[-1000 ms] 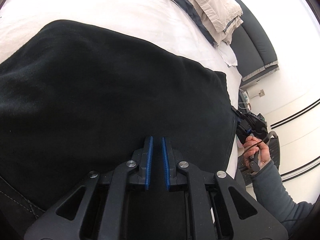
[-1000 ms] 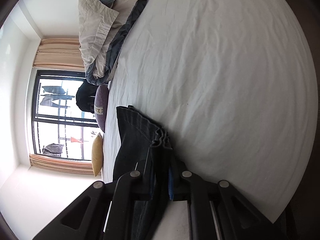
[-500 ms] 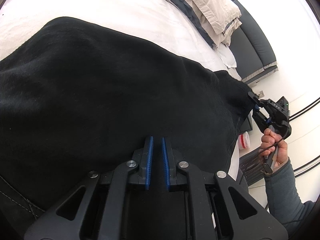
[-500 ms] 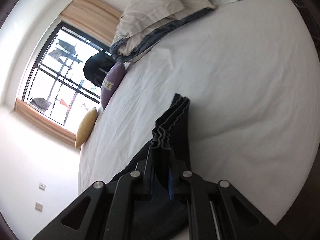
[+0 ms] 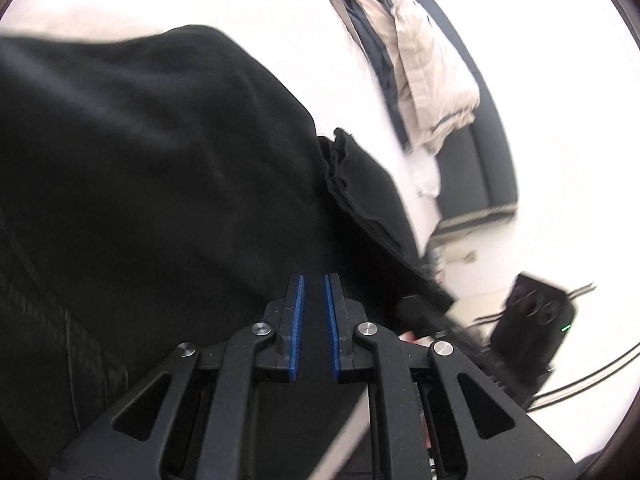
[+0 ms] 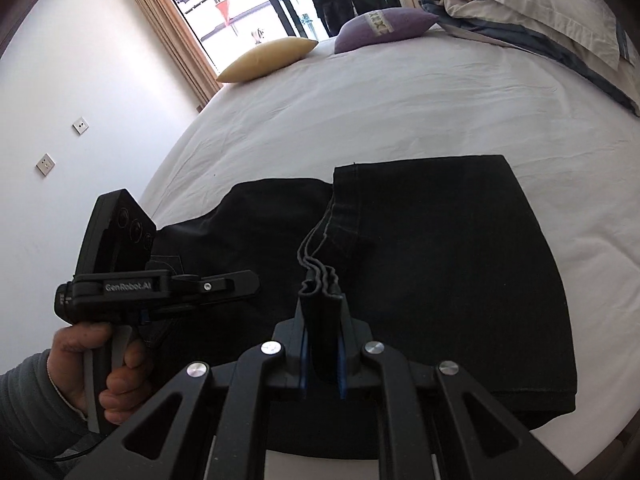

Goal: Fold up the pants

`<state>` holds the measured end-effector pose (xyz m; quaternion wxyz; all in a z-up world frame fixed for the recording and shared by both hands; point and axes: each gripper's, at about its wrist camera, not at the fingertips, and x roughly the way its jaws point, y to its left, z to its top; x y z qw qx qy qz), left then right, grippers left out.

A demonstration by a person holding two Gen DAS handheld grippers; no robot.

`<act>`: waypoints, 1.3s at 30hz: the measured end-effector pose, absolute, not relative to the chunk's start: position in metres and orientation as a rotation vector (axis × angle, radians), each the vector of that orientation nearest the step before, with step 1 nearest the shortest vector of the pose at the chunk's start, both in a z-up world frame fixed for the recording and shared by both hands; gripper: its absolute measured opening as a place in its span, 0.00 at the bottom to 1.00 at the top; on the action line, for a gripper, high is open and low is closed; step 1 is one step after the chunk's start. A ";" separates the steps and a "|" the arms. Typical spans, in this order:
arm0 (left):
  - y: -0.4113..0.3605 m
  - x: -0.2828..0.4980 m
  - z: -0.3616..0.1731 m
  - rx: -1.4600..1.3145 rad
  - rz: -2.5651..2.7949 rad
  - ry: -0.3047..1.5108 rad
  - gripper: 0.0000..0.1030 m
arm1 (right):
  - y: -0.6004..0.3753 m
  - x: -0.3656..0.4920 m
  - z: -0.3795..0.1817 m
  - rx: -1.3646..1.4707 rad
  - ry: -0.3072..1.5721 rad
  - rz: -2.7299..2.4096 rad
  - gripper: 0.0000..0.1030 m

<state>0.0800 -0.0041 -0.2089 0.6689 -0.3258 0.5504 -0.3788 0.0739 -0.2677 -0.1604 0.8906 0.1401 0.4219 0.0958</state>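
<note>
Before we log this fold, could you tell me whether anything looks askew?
Nothing is damaged, but the black denim pants are folded unevenly: the layered hem pinched in the right gripper lies short of the far edge on the white bedsheet.

Left view motion-blurred. Pants (image 5: 160,184) cut off at left edge; right hand-held gripper (image 5: 532,316) smeared, its jaws indistinct.

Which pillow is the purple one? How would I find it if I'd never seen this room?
Find the big white bed, then look to its far edge by the window. Two small cushions lie there side by side: the purple pillow is the right one, with a pale patterned band across it, while the yellow cushion beside it is plain.
</note>
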 end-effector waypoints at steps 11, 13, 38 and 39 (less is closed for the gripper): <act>0.023 0.078 -0.207 -1.055 -0.910 1.228 0.19 | -0.183 0.045 -0.136 -0.056 0.840 0.228 0.11; 0.033 0.077 -0.205 -1.077 -0.904 1.219 0.45 | -0.167 0.042 -0.139 -0.092 0.844 0.244 0.11; 0.080 0.094 -0.197 -0.749 -0.806 1.302 0.10 | -0.112 0.030 -0.147 -0.204 0.840 0.310 0.11; 0.081 0.094 -0.195 -0.726 -0.801 1.302 0.10 | -0.109 0.031 -0.149 -0.212 0.846 0.312 0.11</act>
